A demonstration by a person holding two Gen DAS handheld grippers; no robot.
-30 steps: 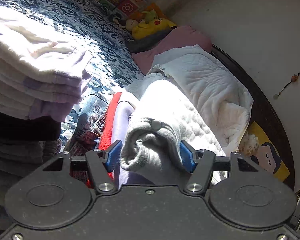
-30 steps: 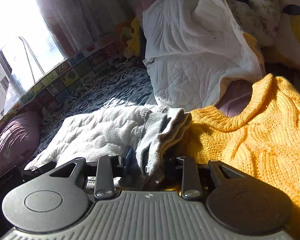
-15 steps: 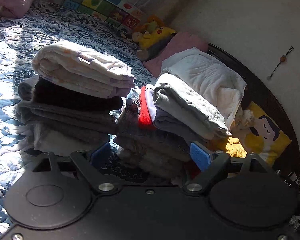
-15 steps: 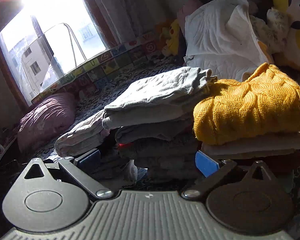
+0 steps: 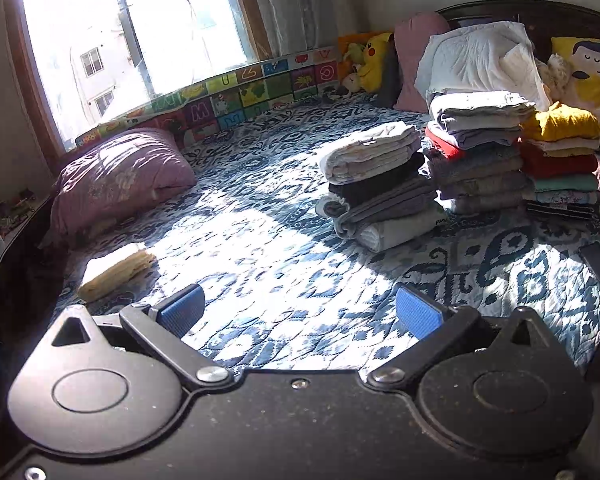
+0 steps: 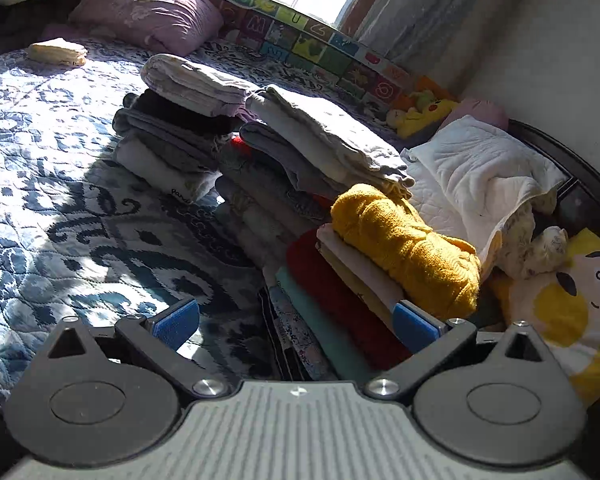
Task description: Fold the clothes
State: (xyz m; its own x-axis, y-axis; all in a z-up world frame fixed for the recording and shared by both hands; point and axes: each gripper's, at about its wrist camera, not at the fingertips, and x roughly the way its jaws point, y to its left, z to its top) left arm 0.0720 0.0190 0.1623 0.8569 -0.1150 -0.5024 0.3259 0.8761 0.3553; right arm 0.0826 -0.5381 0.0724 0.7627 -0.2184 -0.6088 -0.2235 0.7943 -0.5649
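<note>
Both tools, left tool (image 5: 297, 312) and right tool (image 6: 295, 326), are released and empty, three stacks of folded clothes (image 5: 476, 152) sit ahead on the blue patterned quilted bed (image 5: 259, 248), small folded yellow cloth (image 5: 113, 266) far left; no loose garment visible, so folding looks nearly done.

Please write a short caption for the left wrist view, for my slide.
Open left gripper above the bedspread, facing three stacks of folded clothes.
</note>
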